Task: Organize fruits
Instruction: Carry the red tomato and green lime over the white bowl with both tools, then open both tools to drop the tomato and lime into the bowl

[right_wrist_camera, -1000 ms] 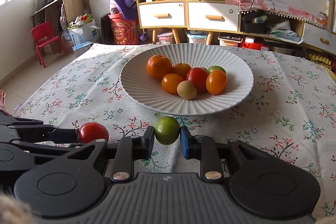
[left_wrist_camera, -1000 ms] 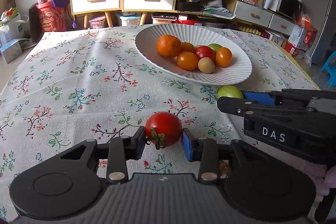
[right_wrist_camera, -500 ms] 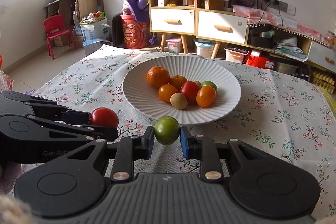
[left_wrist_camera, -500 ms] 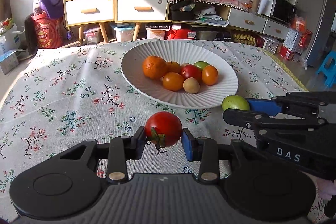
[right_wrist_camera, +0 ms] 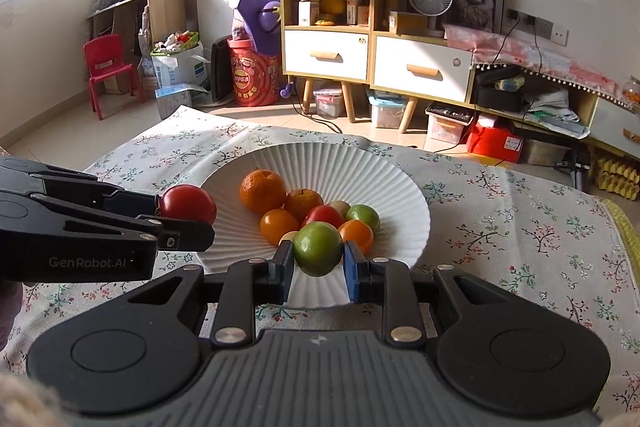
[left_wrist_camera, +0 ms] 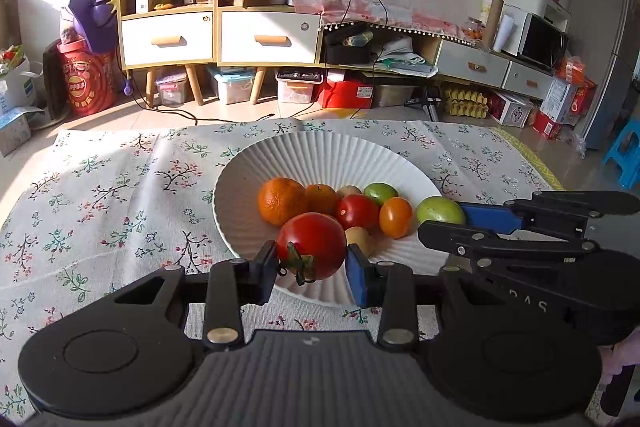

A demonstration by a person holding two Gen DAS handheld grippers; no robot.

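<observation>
My left gripper (left_wrist_camera: 311,265) is shut on a red tomato (left_wrist_camera: 311,245) with its green stem facing me, held above the near rim of the white ribbed plate (left_wrist_camera: 320,157). My right gripper (right_wrist_camera: 317,261) is shut on a green fruit (right_wrist_camera: 317,247), also over the plate's near edge. Each gripper shows in the other's view: the right one with the green fruit (left_wrist_camera: 440,211) at the right, the left one with the tomato (right_wrist_camera: 188,203) at the left. On the plate lie several fruits: an orange (left_wrist_camera: 282,201), small orange and red tomatoes, a green one and pale ones.
A floral tablecloth (left_wrist_camera: 112,211) covers the table, whose far edge falls off behind the plate. Beyond stand a shelf with drawers (left_wrist_camera: 216,35), storage boxes on the floor and a low cabinet (left_wrist_camera: 472,67). A red chair (right_wrist_camera: 106,67) stands at the far left.
Both grippers have risen and moved forward with their fruits, from above the cloth in front of the plate to above the plate's near rim.
</observation>
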